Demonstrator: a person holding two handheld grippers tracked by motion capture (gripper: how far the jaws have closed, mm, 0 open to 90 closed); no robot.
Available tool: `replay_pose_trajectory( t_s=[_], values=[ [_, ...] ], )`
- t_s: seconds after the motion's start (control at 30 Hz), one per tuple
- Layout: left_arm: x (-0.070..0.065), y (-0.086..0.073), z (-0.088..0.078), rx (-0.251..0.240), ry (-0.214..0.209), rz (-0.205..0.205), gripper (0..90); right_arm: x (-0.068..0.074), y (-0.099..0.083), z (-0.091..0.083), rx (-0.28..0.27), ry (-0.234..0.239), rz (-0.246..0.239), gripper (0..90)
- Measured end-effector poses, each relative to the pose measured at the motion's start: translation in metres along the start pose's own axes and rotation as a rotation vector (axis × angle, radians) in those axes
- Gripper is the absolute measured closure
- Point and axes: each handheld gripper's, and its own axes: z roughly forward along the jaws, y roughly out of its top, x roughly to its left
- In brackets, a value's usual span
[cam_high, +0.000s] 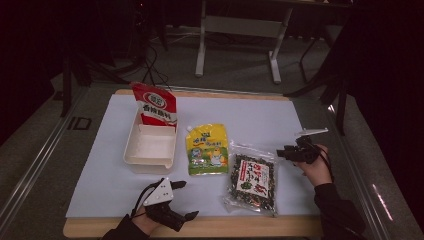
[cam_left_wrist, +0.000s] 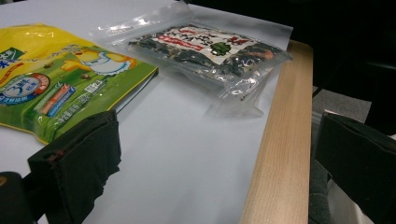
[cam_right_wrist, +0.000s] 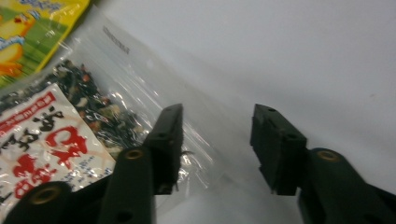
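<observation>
A cream tub (cam_high: 150, 146) sits on the white sheet (cam_high: 250, 115), with a red packet (cam_high: 155, 104) standing in its far end, leaning on the wall; the rest of the tub is bare. Just right of it lies a yellow-green pouch (cam_high: 207, 149) with a cartoon figure. Next right lies the clear bag (cam_high: 251, 178) of dark dried bits, flat near the front edge, its red-and-white label in characters too small to read. The right gripper (cam_high: 284, 153) hovers at the bag's right edge, jaws spread, nothing between. The left gripper (cam_high: 186, 200) rests by the front edge, jaws wide apart.
</observation>
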Motion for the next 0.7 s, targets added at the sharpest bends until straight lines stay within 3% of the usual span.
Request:
replay_pose_trajectory(
  t_s=[0.13,0.27,0.3,0.33,0.4,0.47,0.53,0.57,0.7],
  values=[
    [0.001,0.0,0.001,0.001,-0.005,0.001,1.9,-0.004,-0.002,0.007,0.022,0.018,0.021,47.7],
    [0.001,0.0,0.002,0.0,-0.008,-0.002,1.9,-0.008,-0.004,0.015,0.053,0.047,0.033,50.0],
    [0.001,0.0,0.002,0.001,-0.008,-0.002,1.9,-0.008,-0.004,0.017,0.063,0.074,0.038,50.7],
    [0.001,0.0,0.002,0.001,-0.008,-0.001,1.9,-0.007,-0.006,0.02,0.086,0.088,0.036,55.8],
    [0.001,0.0,0.002,0.001,-0.007,-0.001,1.9,-0.007,-0.007,0.022,0.098,0.106,0.027,57.7],
    [0.001,0.0,0.002,0.0,-0.007,-0.003,1.9,-0.005,-0.005,0.021,0.106,0.104,0.024,70.4],
    [0.001,0.0,0.002,0.0,-0.007,-0.003,1.9,-0.005,-0.005,0.021,0.106,0.104,0.024,70.4],
    [0.001,0.0,0.002,0.002,-0.007,-0.001,1.9,-0.004,-0.003,0.019,0.117,0.1,0.008,83.9],
    [0.001,0.0,0.002,-0.005,-0.014,-0.009,1.9,0.002,-0.001,0.014,0.111,0.087,-0.024,89.1]
  ],
)
